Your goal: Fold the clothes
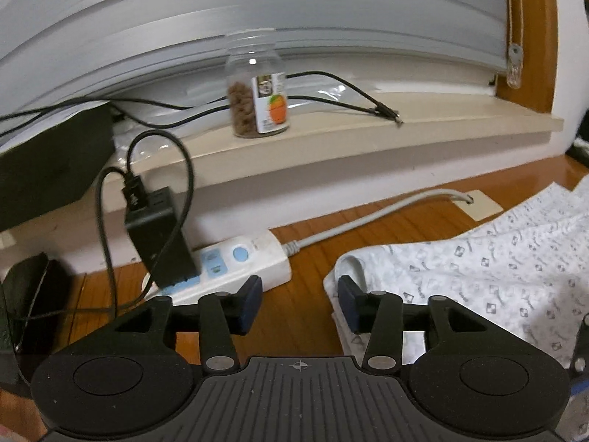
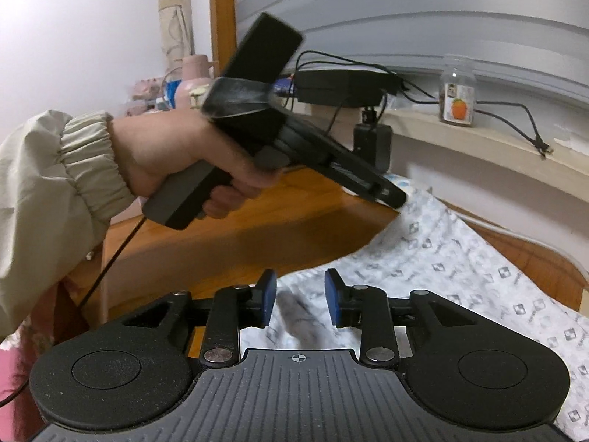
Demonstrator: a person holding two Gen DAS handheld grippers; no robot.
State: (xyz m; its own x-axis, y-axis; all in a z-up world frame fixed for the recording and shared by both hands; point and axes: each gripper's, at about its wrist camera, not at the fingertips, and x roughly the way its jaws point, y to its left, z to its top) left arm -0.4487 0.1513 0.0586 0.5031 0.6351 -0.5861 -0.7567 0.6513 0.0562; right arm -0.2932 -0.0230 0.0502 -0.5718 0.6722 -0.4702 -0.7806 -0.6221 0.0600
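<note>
A white garment with a small grey print (image 1: 497, 269) lies flat on the wooden table (image 1: 302, 305). In the left wrist view my left gripper (image 1: 300, 304) stands open at the garment's left edge, bare wood between its blue pads and its right finger over the folded hem. The right wrist view shows the garment (image 2: 460, 258) spread from centre to right. My right gripper (image 2: 300, 302) is open just above the near edge, with a blurred grey fold (image 2: 300, 318) lying loose between its pads. A hand holds the left gripper (image 2: 394, 197), its tips at the garment's far corner.
A white power strip (image 1: 235, 265) with a black adapter (image 1: 158, 235) and cables sits on the table left of the garment. A windowsill (image 1: 331, 136) behind carries a clear jar (image 1: 257, 95) and loose cables. A beige sleeve (image 2: 44, 191) fills the left of the right wrist view.
</note>
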